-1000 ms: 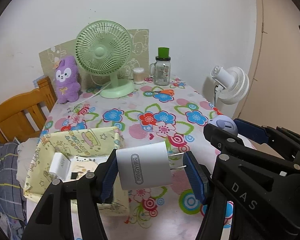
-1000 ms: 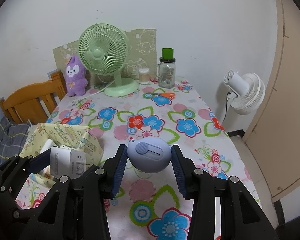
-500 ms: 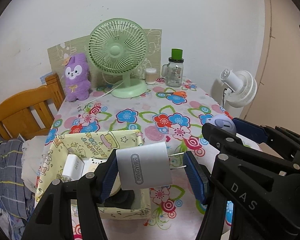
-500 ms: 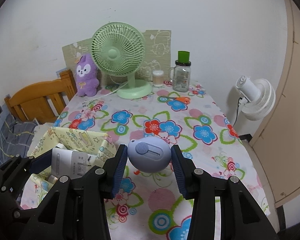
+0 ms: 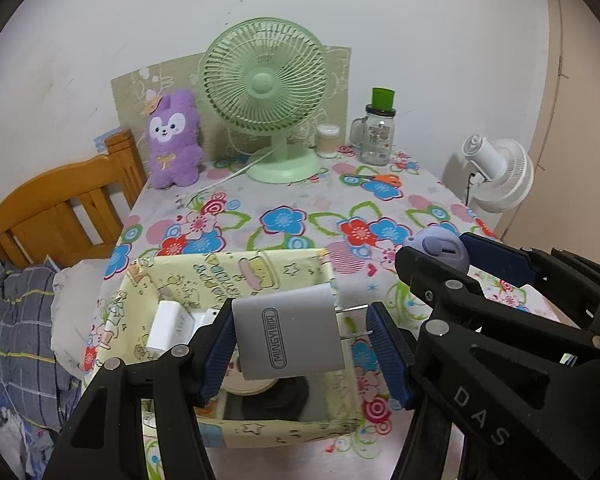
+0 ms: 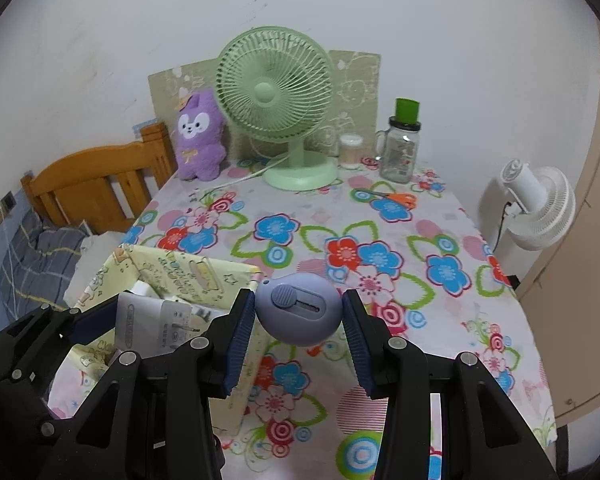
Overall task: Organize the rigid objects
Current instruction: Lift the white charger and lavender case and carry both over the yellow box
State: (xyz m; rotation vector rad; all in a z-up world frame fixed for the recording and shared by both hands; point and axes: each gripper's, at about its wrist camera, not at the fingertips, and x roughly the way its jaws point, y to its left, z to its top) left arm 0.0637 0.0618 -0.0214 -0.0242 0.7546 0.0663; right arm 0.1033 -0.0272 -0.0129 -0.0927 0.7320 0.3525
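Left tongs (image 5: 302, 346) clamp the charger (image 5: 288, 336) (over the box (image 5: 236, 272)); right tongs (image 6: 299, 330) clamp the purple gadget (image 6: 298, 314).

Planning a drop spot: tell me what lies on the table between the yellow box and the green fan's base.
Nothing lies between the yellow box and the green fan base: only bare flowered tablecloth, with the fan's white cord along the far edge. The right wrist view shows it best.

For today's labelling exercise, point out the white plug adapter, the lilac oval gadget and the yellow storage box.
White plug adapter (image 5: 288, 330), left wrist view, printed face.
Lilac oval gadget (image 6: 300, 314), right wrist view, slider face.
Yellow storage box (image 5: 236, 272), left wrist view, far wall.
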